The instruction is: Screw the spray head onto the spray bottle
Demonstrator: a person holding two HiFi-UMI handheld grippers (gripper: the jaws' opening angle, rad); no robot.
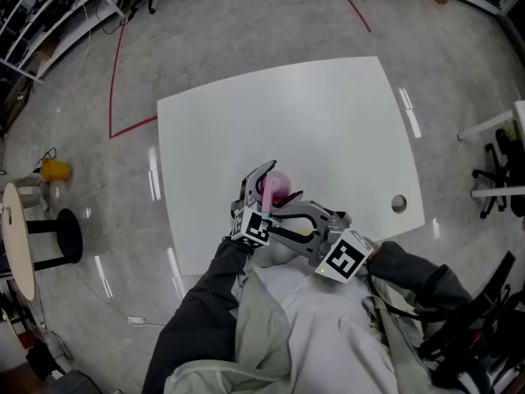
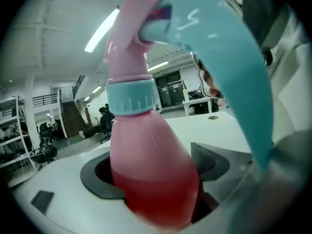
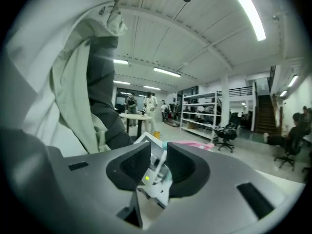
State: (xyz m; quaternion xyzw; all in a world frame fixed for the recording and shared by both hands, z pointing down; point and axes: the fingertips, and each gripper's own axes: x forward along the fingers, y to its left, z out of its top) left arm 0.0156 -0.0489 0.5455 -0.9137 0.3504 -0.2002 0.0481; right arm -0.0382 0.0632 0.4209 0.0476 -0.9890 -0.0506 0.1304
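A pink spray bottle (image 1: 281, 185) stands near the white table's front edge, with my left gripper (image 1: 267, 189) shut on its body. In the left gripper view the bottle (image 2: 151, 169) fills the space between the wide-set jaws. A teal collar (image 2: 131, 97) sits on the neck, and the pink and teal spray head (image 2: 229, 57) rises above it. My right gripper (image 1: 287, 220) comes in from the right, close beside the left one. In its own view the right gripper (image 3: 158, 162) has its jaws set narrow with nothing between the pads. Past the gap, the left gripper's white body (image 3: 155, 172) shows.
The white table (image 1: 328, 121) has a round cable hole (image 1: 399, 203) at its right front. On the floor at the left are a black stool (image 1: 66, 236), a round table top (image 1: 16, 236) and a yellow object (image 1: 54, 169). The person's sleeves crowd the near edge.
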